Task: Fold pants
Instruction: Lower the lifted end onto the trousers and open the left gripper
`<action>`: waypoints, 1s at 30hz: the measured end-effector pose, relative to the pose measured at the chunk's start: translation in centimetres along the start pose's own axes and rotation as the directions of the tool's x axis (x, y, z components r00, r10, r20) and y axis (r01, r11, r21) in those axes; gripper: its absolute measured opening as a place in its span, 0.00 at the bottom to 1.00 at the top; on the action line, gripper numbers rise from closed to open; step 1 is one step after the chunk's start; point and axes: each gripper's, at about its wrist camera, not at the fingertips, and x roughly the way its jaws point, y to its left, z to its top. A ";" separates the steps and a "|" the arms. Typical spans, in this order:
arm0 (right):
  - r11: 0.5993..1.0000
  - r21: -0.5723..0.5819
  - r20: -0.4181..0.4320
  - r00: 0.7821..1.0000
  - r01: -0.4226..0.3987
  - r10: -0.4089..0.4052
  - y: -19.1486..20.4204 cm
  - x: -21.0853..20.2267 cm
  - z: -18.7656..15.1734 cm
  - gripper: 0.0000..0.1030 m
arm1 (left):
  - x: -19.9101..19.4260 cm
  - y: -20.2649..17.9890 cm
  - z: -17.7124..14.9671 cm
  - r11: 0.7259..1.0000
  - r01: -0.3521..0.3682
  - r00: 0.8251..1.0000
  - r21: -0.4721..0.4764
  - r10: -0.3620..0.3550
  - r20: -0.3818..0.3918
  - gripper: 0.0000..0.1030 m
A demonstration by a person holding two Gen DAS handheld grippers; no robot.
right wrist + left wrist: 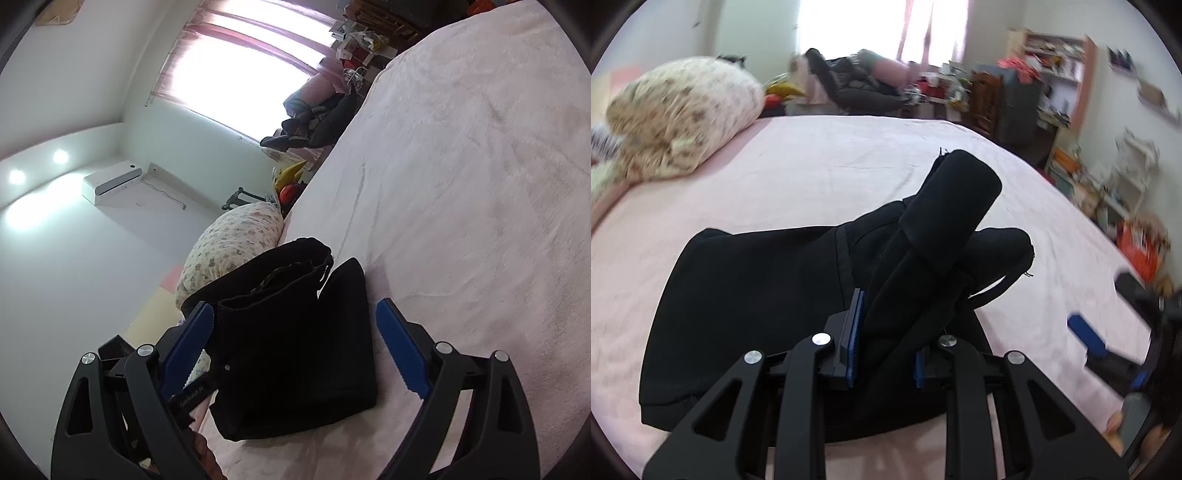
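Two wrist cameras, both close over the pink bed [820, 170].

The left view looks down along its hand-held gripper [882, 350] at the black pants [757, 295], facing the far window [882, 26]. The right view is rolled sideways and nearly level. Both share pants, bed, floral pillow [236, 240] and window.
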 end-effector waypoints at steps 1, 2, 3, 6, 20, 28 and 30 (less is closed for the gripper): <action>1.000 -0.002 0.001 1.000 0.004 -0.004 -0.1 0.0 0.0 0.89 | 0.3 -0.6 -0.3 1.000 -0.009 1.000 0.029 0.009 -0.009 0.21; 1.000 -0.004 0.002 1.000 0.010 -0.010 -0.1 0.1 0.1 0.89 | 1.2 -1.5 -1.1 0.996 -0.026 0.999 0.084 0.029 -0.036 0.21; 1.000 -0.005 0.002 1.000 0.015 -0.015 -0.1 0.1 0.1 0.89 | 1.8 -2.0 -1.8 0.993 -0.036 0.998 0.116 0.042 -0.054 0.21; 1.000 -0.012 0.003 1.000 0.028 -0.028 -0.2 0.2 0.1 0.89 | 2.9 -2.1 -3.5 0.990 -0.036 0.996 0.133 0.046 -0.080 0.23; 0.996 -0.063 -0.005 0.998 0.057 -0.058 0.5 0.6 -0.1 0.89 | 2.8 -2.6 -4.8 0.987 -0.049 0.996 0.152 0.059 -0.060 0.55; 0.996 -0.067 -0.001 0.998 0.064 -0.064 0.5 0.8 -0.1 0.89 | 2.5 -1.8 -5.5 0.985 -0.107 0.992 0.135 0.115 -0.049 0.89; 0.995 -0.079 0.004 0.998 0.067 -0.067 0.6 0.8 -0.2 0.89 | 2.2 -2.0 -5.7 0.979 -0.125 0.990 0.160 0.132 -0.037 0.92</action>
